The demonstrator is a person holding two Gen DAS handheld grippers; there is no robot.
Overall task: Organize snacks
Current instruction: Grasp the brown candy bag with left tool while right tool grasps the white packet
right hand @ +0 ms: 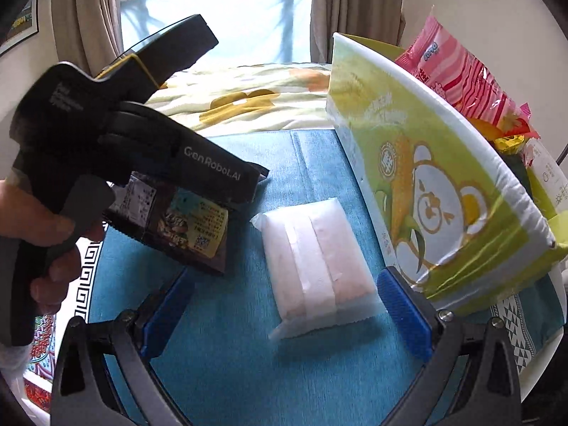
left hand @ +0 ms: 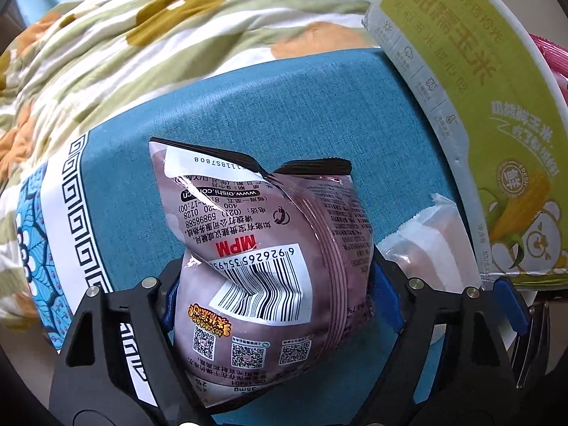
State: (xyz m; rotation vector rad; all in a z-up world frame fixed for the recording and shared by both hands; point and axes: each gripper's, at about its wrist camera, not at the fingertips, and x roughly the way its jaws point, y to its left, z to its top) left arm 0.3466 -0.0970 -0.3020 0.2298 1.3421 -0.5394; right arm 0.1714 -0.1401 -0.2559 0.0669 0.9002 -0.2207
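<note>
A purple snack bag (left hand: 262,248), barcode side up, sits creased between my left gripper's (left hand: 277,301) blue pads, which press on both its sides on the teal tablecloth (left hand: 284,106). In the right wrist view a hand holds the left gripper's black housing (right hand: 159,149) over the same bag (right hand: 184,227). My right gripper (right hand: 284,316) stands open, with a white packet (right hand: 316,273) lying flat on the cloth between and just ahead of its pads, untouched. That packet (left hand: 426,234) also lies right of the bag in the left wrist view.
A green-yellow corn box (right hand: 426,177) stands open at the right with a pink packet (right hand: 458,74) and other snacks inside; it rises beside the white packet (left hand: 479,106). A flowered quilt (left hand: 142,35) lies beyond the table edge. Curtains and a window are behind.
</note>
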